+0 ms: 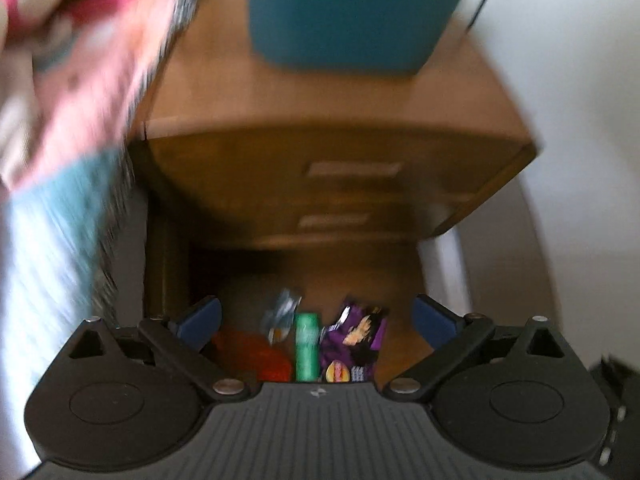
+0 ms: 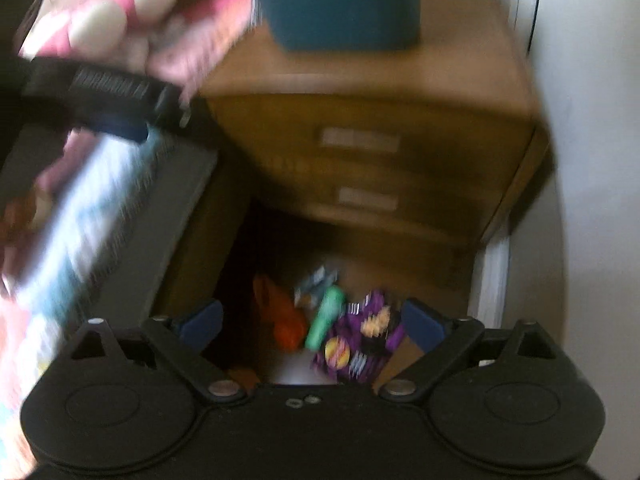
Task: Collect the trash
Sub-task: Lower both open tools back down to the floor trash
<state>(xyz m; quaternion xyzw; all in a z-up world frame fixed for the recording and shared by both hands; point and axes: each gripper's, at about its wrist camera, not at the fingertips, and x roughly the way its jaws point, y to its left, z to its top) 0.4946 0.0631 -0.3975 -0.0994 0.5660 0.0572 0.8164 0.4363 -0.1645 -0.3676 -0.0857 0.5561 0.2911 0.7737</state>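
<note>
Pointing steeply down at the floor, both grippers are seen spread wide with nothing between the blue pads: the left gripper (image 1: pixel 316 320) and the right gripper (image 2: pixel 312 320). The trash sits in a small heap on the brown floor in front of the wooden two-drawer nightstand (image 1: pixel 340 168): a purple printed snack wrapper (image 1: pixel 356 344), a green plastic tube (image 1: pixel 307 350), a crumpled orange-red wrapper (image 1: pixel 252 354) and a silvery foil scrap (image 1: pixel 282 312). A teal bin (image 1: pixel 352 12) is seen on the nightstand top, far side. Heavy blur is noted, so contact cannot be judged. Likely failures: two pieces pinched at once since they touch, the round tube squirted out of the pads, thin foil missed flat on the floor, or fingertips jammed into the floor. A clash between grippers is possible, both being aimed at one heap.
</note>
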